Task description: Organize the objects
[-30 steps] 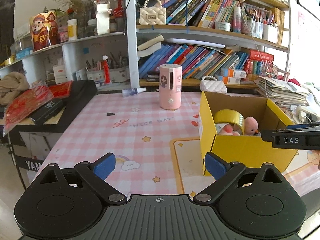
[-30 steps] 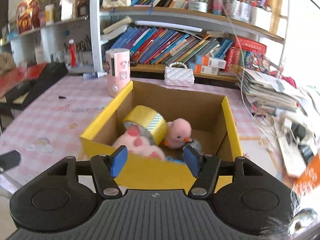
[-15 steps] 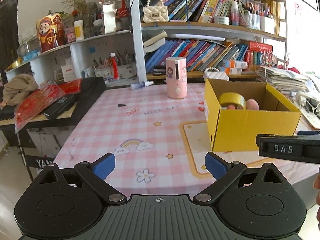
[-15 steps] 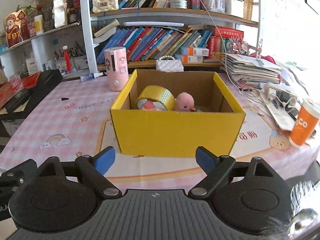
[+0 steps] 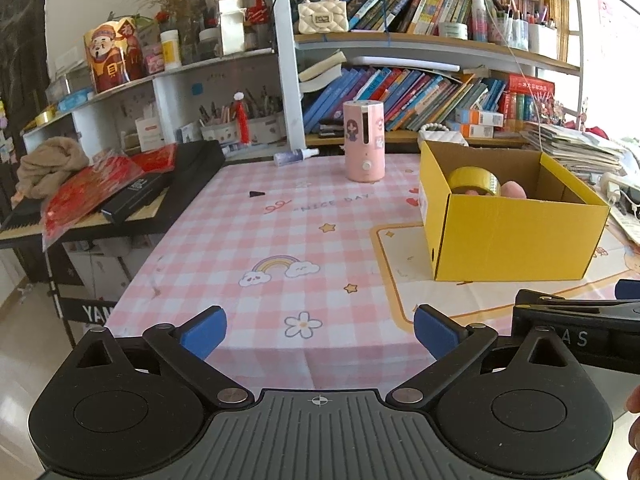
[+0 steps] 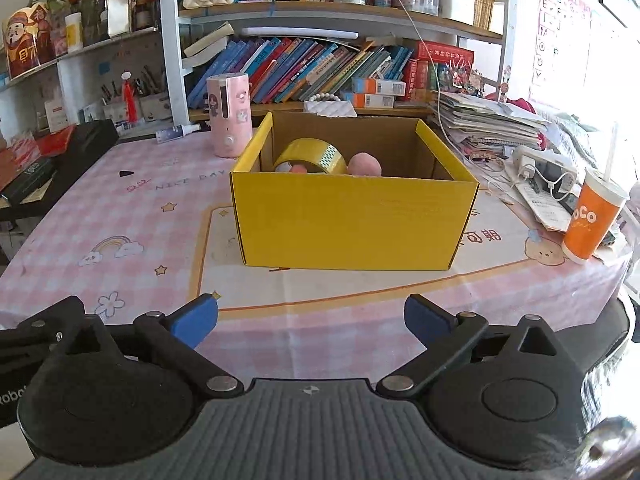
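Note:
A yellow cardboard box (image 6: 352,220) (image 5: 508,236) stands on the pink checked tablecloth. Inside it lie a roll of yellow tape (image 6: 314,156) (image 5: 474,182) and a pink plush toy (image 6: 364,165) (image 5: 514,190), mostly hidden by the front wall. My right gripper (image 6: 310,320) hangs at the table's near edge, well short of the box; its jaws are still opening and hold nothing. My left gripper (image 5: 320,330) is open and empty over the near edge, left of the box. The right gripper's black body shows at the right of the left wrist view.
A pink cylinder device (image 6: 229,114) (image 5: 364,140) stands behind the box on the left. A small spray bottle (image 6: 176,133) lies near the shelf. An orange cup (image 6: 592,222) and cables and papers (image 6: 536,164) crowd the right side. Bookshelves rise behind; a keyboard stand (image 5: 132,200) sits left.
Both grippers have drawn back from the box toward the table's near edge. The right jaws have spread from half open to wide; the tape and plush stay in the box.

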`<state>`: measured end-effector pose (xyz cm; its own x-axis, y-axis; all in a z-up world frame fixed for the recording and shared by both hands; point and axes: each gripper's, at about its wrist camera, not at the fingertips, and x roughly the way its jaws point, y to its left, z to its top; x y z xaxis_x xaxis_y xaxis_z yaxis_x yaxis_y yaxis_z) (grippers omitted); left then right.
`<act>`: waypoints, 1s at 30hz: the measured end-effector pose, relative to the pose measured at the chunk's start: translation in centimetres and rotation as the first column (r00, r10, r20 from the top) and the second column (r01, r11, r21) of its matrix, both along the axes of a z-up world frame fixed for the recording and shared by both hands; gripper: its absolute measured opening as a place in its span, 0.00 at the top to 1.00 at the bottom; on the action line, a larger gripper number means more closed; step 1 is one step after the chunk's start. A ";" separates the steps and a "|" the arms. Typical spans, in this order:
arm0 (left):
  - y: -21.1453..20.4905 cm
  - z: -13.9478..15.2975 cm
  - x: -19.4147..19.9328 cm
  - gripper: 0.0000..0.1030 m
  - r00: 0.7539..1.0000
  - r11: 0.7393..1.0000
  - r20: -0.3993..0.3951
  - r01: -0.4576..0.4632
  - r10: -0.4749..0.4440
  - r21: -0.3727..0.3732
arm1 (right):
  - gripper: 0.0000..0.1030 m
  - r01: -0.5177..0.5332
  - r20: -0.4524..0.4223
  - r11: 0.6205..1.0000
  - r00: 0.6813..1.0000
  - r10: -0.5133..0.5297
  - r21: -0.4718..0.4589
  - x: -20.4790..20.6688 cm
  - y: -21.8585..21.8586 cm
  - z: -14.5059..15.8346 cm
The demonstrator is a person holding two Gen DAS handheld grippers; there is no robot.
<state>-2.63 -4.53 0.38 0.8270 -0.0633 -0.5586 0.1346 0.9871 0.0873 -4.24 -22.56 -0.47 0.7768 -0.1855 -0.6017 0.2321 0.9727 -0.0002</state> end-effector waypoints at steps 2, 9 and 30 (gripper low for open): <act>0.0 0.0 -0.1 0.02 1.000 1.000 -0.001 -0.004 0.004 0.003 | 0.02 0.000 -0.001 1.000 1.000 0.000 -0.011 -0.1 0.2 0.0; 0.2 -0.2 -0.1 0.02 1.000 1.000 -0.021 -0.015 0.015 -0.001 | 0.02 -0.002 -0.013 0.999 1.000 0.001 -0.032 -0.1 0.4 -0.1; 0.0 -0.6 -0.1 0.01 0.996 0.998 -0.072 -0.061 0.062 0.005 | 0.02 0.015 -0.037 0.998 0.999 -0.017 -0.056 -0.1 0.6 -0.7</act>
<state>-2.71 -4.57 -0.23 0.7871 -0.0120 -0.6167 0.0797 0.9934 0.0824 -4.36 -21.94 -1.16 0.7505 -0.2322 -0.6187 0.2469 0.9670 -0.0634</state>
